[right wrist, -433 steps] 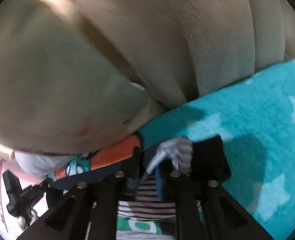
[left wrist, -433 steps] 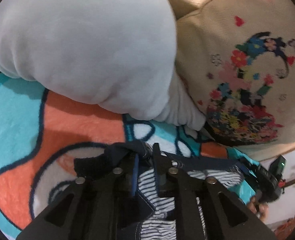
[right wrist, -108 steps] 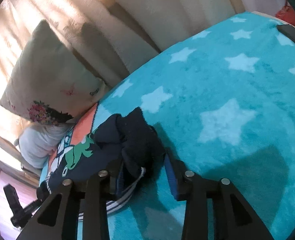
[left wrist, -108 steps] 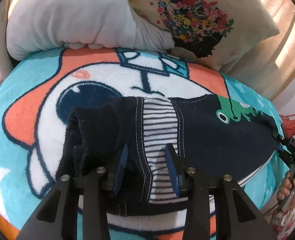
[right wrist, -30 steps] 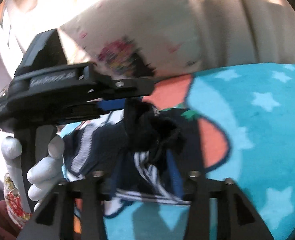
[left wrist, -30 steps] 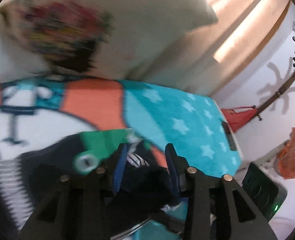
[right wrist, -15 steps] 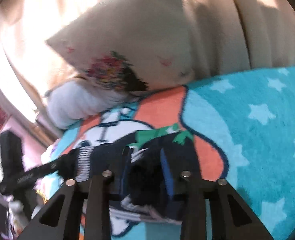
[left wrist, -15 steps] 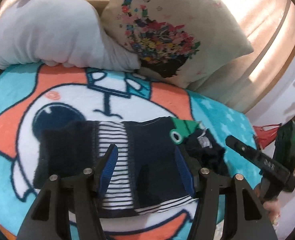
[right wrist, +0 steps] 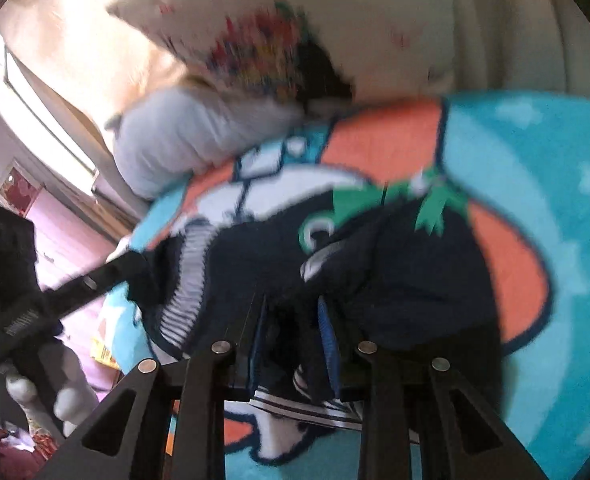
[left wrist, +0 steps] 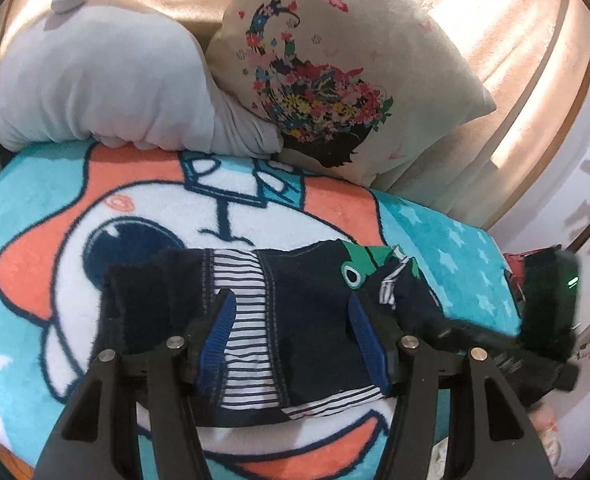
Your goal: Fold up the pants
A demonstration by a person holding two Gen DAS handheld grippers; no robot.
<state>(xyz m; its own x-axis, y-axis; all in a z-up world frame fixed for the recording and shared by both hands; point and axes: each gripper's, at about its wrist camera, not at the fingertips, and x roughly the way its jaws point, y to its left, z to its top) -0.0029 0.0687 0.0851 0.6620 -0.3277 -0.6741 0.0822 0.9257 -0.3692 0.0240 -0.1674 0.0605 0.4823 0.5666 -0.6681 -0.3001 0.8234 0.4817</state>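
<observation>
Dark navy pants (left wrist: 307,312) with a striped panel and a green frog patch lie across the cartoon blanket (left wrist: 155,216). My left gripper (left wrist: 291,298) hovers open over their middle, and its blue pads stand apart on either side of the striped panel without pressing the cloth. In the right wrist view my right gripper (right wrist: 293,300) is shut on a bunched dark fold of the pants (right wrist: 415,280) at their frog end. In the left wrist view the right gripper (left wrist: 439,326) shows blurred at the right. The left gripper (right wrist: 139,268) reaches in from the left in the right wrist view.
A pale grey plush pillow (left wrist: 107,80) and a floral cushion (left wrist: 335,72) lean on the beige sofa back behind the blanket. The blanket's starred teal part (right wrist: 555,216) stretches right. A gloved hand (right wrist: 67,392) holds the left tool. A red object (left wrist: 515,264) sits past the sofa's right edge.
A second ago the left gripper held the dark fold at the frog end. It has let go, opened and drawn back left over the middle. The right gripper has shut on that fold.
</observation>
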